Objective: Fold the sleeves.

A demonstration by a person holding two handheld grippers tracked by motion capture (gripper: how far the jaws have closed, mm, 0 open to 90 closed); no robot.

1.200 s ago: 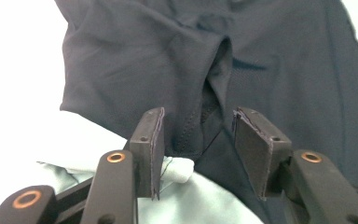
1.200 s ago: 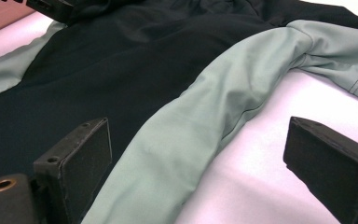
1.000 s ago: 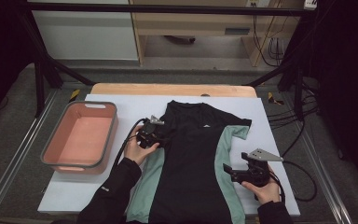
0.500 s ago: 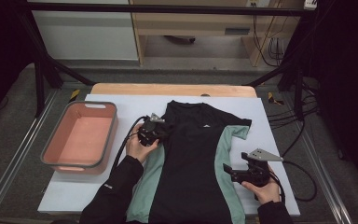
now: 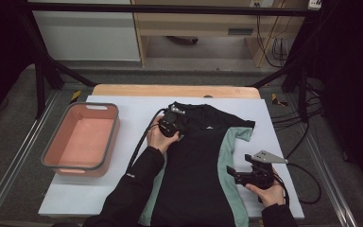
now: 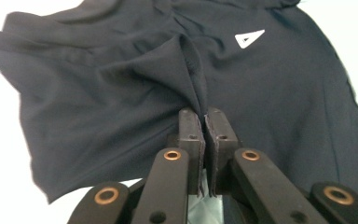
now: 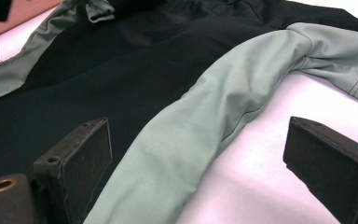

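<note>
A black T-shirt (image 5: 194, 175) with pale green side panels lies flat on the white table cover (image 5: 127, 113), collar at the far end. My left gripper (image 5: 176, 128) rests on the shirt's left shoulder. In the left gripper view it (image 6: 203, 122) is shut on a raised fold of the black fabric, with the white triangle logo (image 6: 248, 38) ahead and to the right. My right gripper (image 5: 230, 174) sits at the shirt's right edge. In the right gripper view it (image 7: 205, 161) stands wide open, the green side panel (image 7: 191, 126) lying between its jaws, untouched.
A pink tub (image 5: 55, 135) stands empty on the left part of the table. A wooden board edge (image 5: 170, 90) runs along the back. Cables (image 5: 307, 175) trail off the table's right side. Bare white cover lies right of the green sleeve (image 5: 243, 135).
My left gripper has moved right and away from me, drawing the pinched fabric of the left sleeve inward over the shirt. The right gripper has stayed in place, open.
</note>
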